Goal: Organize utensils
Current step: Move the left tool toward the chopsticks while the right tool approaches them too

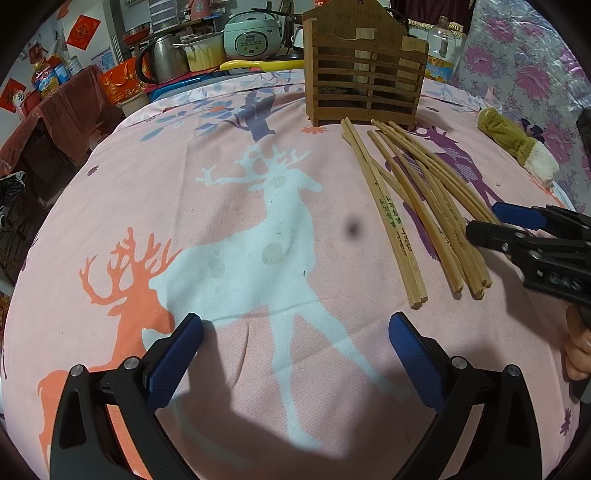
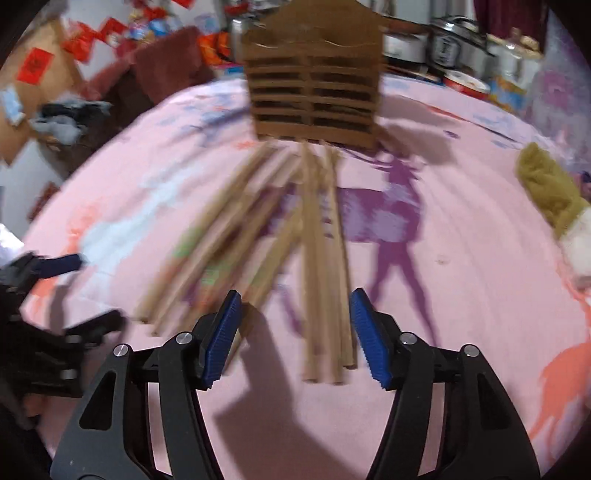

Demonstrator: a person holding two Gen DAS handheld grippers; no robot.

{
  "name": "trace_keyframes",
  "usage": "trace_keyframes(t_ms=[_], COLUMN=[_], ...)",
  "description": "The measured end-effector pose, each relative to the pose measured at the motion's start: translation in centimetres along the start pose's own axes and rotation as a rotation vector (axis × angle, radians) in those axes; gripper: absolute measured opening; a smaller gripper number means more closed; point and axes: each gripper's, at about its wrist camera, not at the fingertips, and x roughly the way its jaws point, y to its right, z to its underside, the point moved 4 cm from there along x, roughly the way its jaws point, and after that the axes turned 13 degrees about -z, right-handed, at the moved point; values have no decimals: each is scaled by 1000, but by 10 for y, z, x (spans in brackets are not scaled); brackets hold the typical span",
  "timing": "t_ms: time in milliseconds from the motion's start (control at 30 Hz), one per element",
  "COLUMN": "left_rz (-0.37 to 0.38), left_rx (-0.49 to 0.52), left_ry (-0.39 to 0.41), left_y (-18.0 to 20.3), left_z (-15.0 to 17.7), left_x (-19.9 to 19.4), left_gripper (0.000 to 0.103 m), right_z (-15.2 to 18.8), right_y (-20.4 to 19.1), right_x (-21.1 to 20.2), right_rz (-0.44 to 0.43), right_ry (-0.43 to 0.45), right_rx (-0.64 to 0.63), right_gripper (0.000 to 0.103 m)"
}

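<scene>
Several wooden chopsticks (image 1: pixel 393 221) lie fanned out on the pink deer-print cloth (image 1: pixel 221 184), their tips near a slatted wooden holder (image 1: pixel 365 70) that stands upright at the back. My left gripper (image 1: pixel 295 321) hangs open over the white deer, left of the chopsticks, with only cloth between its blue pads. My right gripper (image 1: pixel 484 219) comes in from the right at the chopsticks' thick ends. In the blurred right wrist view the right gripper (image 2: pixel 295 299) is open. A few chopsticks (image 2: pixel 325 258) lie between its fingers, untouched by the pads. The holder (image 2: pixel 314 88) is straight ahead, and the left gripper (image 2: pixel 96 290) shows at the left.
A green and white cloth (image 1: pixel 517 147) lies at the right of the table. Behind the table stand a rice cooker (image 1: pixel 253 35), a kettle (image 1: pixel 162 59) and an oil bottle (image 1: pixel 441 48). A person's hand (image 1: pixel 580 350) shows at the right edge.
</scene>
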Motion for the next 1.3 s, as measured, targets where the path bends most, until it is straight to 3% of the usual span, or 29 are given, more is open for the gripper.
trace_keyframes(t_ms=[133, 233, 300, 467, 600, 733, 800, 867, 1000, 1100, 1300], left_rz=[0, 2, 1, 5, 8, 29, 50, 116, 191, 165, 1], left_rx=[0, -1, 0, -4, -4, -29, -52, -67, -102, -113, -72], left_ry=[0, 0, 0, 1, 1, -17, -34, -51, -69, -86, -51], left_y=[0, 0, 0, 0, 0, -2, 0, 7, 21, 27, 19], left_z=[0, 1, 1, 0, 0, -2, -7, -16, -34, -46, -48], left_x=[0, 0, 0, 0, -1, -1, -1, -3, 1, 14, 26], left_gripper=[99, 99, 99, 99, 98, 98, 98, 98, 98, 98, 98], right_z=[0, 1, -2, -4, 1, 1, 2, -2, 3, 11, 13], right_y=[39, 41, 23, -11, 32, 54, 51, 52, 51, 41, 38], right_x=[-15, -23, -15, 7, -14, -33, -33, -34, -41, -32, -36], right_rz=[25, -106, -167, -23, 33, -89, -118, -137, -131, -128, -91], right_ry=[24, 47, 25, -33, 2, 58, 66, 64, 67, 72, 76], right_rx=[126, 166, 112, -71, 85, 209, 210, 208, 230, 246, 218], right_gripper=[58, 61, 62, 75, 74, 73, 75, 75, 75, 76, 76])
